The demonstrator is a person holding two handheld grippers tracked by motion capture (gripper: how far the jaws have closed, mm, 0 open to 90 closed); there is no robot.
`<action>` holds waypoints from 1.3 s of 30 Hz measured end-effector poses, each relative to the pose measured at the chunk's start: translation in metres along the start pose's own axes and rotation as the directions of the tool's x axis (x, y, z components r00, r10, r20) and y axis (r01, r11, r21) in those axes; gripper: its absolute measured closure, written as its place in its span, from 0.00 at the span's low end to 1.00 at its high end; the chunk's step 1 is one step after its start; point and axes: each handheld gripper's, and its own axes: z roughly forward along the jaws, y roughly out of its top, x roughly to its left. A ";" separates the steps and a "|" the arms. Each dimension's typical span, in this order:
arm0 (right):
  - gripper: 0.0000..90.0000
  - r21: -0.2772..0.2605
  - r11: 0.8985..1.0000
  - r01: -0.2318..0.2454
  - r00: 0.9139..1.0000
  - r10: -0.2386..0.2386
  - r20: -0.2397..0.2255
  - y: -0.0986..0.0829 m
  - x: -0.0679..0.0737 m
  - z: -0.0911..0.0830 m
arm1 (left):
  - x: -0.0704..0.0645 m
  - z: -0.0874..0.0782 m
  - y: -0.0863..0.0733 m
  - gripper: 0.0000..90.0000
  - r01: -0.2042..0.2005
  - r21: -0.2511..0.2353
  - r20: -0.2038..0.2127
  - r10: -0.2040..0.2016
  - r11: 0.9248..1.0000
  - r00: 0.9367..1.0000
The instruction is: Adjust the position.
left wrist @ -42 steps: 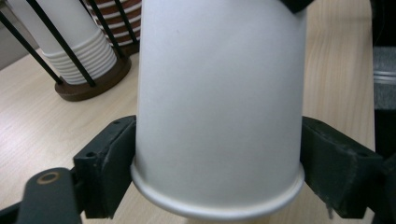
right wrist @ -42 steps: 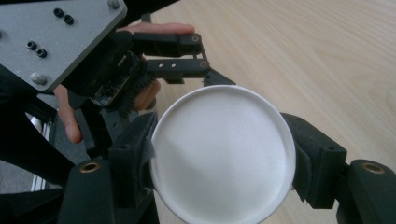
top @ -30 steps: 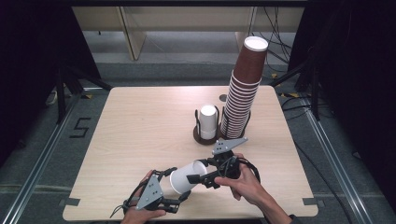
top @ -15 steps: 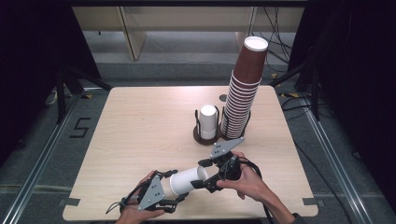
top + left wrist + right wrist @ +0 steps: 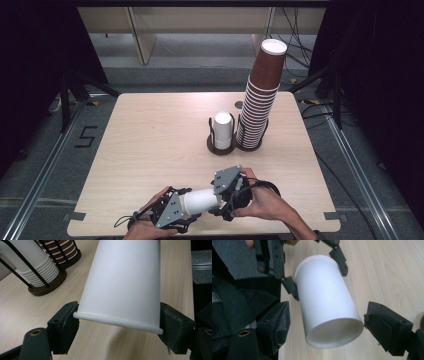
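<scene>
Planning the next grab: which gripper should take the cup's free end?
Right, probably: the right gripper has open jaws straddling the white cup at its base end; the left gripper already clamps the rim.

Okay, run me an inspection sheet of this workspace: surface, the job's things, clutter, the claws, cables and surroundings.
Surface: light wooden table, bare apart from the items below.
Job's things: white paper cup lying sideways above the near edge; short white cup stack in a wire-post holder; tall brown cup stack in the holder beside it.
Clutter: nothing seen.
Claws: left claw shut on the white paper cup at its rolled rim; right claw open, jaws standing either side of the cup's base end, apart from it.
Cables: black cable trailing from the left claw; floor cables behind the table.
Surroundings: grey floor, dark curtains at both sides.
</scene>
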 end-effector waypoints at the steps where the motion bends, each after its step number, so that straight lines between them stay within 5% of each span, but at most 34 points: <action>1: 0.23 0.000 1.000 0.000 1.000 0.000 0.000 0.000 0.000 0.000 | 0.000 0.000 0.000 0.26 0.000 0.000 0.000 0.000 1.000 1.000; 3: 0.25 0.048 0.998 0.042 0.999 -0.042 -0.003 0.001 0.003 0.004 | -0.001 0.000 0.000 0.26 -0.008 0.000 0.008 0.008 1.000 1.000; 11: 0.29 0.180 0.981 0.067 0.997 -0.072 0.022 0.004 0.012 0.013 | -0.003 0.000 0.001 0.26 -0.025 0.010 0.026 0.025 1.000 0.999; 15: 0.37 0.166 0.979 0.120 0.992 -0.123 0.006 0.002 0.008 0.014 | -0.004 0.000 0.002 0.26 -0.037 0.020 0.041 0.036 0.999 0.999; 20: 0.38 0.158 0.980 0.120 0.993 -0.118 -0.018 -0.001 0.008 0.011 | -0.003 -0.001 0.001 0.25 -0.039 -0.005 0.058 0.039 0.999 0.998; 25: 0.38 0.111 0.982 0.150 0.988 -0.146 -0.047 -0.003 0.002 0.007 | 0.000 -0.003 -0.002 0.22 -0.017 -0.086 0.071 0.023 0.996 0.997; 26: 0.38 0.085 0.987 0.136 0.989 -0.131 -0.061 -0.005 -0.001 0.005 | 0.002 -0.004 -0.004 0.22 0.007 -0.138 0.083 0.004 0.990 0.997; 27: 0.38 0.064 0.992 0.111 0.991 -0.105 -0.081 -0.005 0.000 0.004 | 0.002 -0.004 -0.004 0.21 0.007 -0.138 0.083 0.004 0.990 0.997; 28: 0.38 0.055 0.995 0.081 0.994 -0.077 -0.082 -0.007 0.000 0.002 | 0.003 -0.006 -0.005 0.21 0.046 -0.186 0.096 -0.028 0.982 0.995; 29: 0.38 0.055 0.995 0.081 0.994 -0.077 -0.082 -0.007 0.000 0.002 | 0.003 -0.006 -0.005 0.21 0.046 -0.186 0.096 -0.028 0.982 0.995; 31: 0.38 0.000 0.995 0.098 0.990 -0.097 -0.102 -0.010 -0.006 -0.001 | 0.006 -0.009 -0.006 0.20 0.086 -0.250 0.115 -0.059 0.964 0.992; 32: 0.38 0.004 0.998 0.067 0.993 -0.066 -0.097 -0.011 -0.006 -0.004 | 0.006 -0.009 -0.006 0.19 0.086 -0.250 0.115 -0.059 0.964 0.992; 34: 0.38 -0.027 0.996 0.087 0.990 -0.090 -0.112 -0.010 -0.007 -0.005 | 0.007 -0.010 -0.006 0.17 0.102 -0.263 0.120 -0.072 0.959 0.990; 35: 0.38 -0.033 0.996 0.079 0.989 -0.083 -0.120 -0.010 -0.007 -0.006 | 0.007 -0.011 -0.006 0.17 0.120 -0.288 0.124 -0.087 0.950 0.989; 37: 0.38 -0.044 0.996 0.072 0.989 -0.077 -0.123 -0.011 -0.007 -0.006 | 0.007 -0.010 -0.006 0.17 0.126 -0.307 0.131 -0.089 0.943 0.987; 39: 0.38 -0.054 0.995 0.081 0.989 -0.087 -0.123 -0.011 -0.009 -0.006 | 0.007 -0.011 -0.006 0.20 0.119 -0.301 0.129 -0.083 0.946 0.988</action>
